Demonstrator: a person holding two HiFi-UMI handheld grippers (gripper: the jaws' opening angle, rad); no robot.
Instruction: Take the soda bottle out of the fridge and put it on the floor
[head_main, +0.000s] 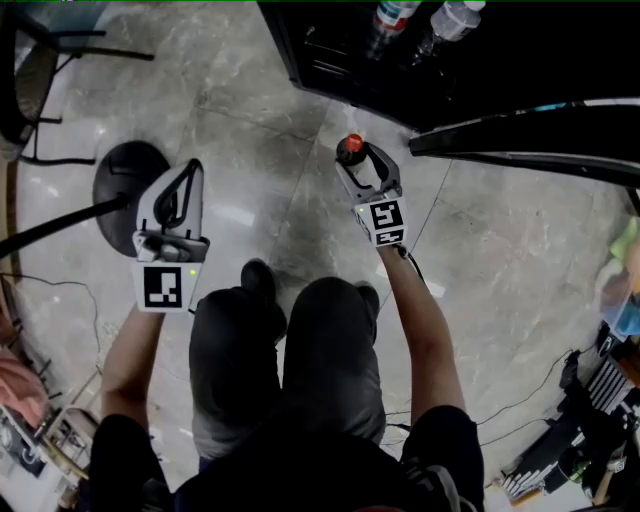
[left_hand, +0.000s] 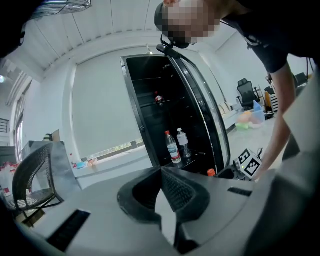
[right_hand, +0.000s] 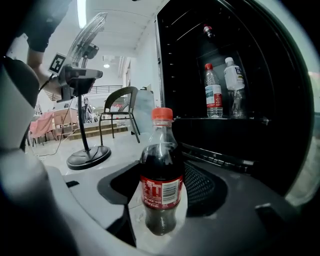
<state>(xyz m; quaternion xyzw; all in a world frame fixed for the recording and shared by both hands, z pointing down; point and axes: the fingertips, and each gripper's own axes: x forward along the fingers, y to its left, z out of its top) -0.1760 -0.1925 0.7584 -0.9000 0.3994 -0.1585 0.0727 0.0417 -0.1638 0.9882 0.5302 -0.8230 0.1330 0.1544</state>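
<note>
The soda bottle (right_hand: 161, 175), dark cola with a red label and red cap, stands upright between the jaws of my right gripper (right_hand: 161, 186), which is shut on its body. In the head view its red cap (head_main: 350, 148) shows at the tip of the right gripper (head_main: 354, 160), low over the marble floor (head_main: 250, 110) just in front of the open black fridge (head_main: 340, 60). Whether its base touches the floor I cannot tell. My left gripper (head_main: 190, 172) is to the left, shut and holding nothing (left_hand: 161, 172). The left gripper view also catches the red cap (left_hand: 211, 172).
Two water bottles (right_hand: 213, 92) (right_hand: 233, 80) stand on a fridge shelf. The fridge's glass door (head_main: 530, 130) swings out at right. A pedestal fan base (head_main: 130, 180) and a chair (head_main: 40, 80) stand at left. Cables and clutter (head_main: 590, 420) lie at lower right.
</note>
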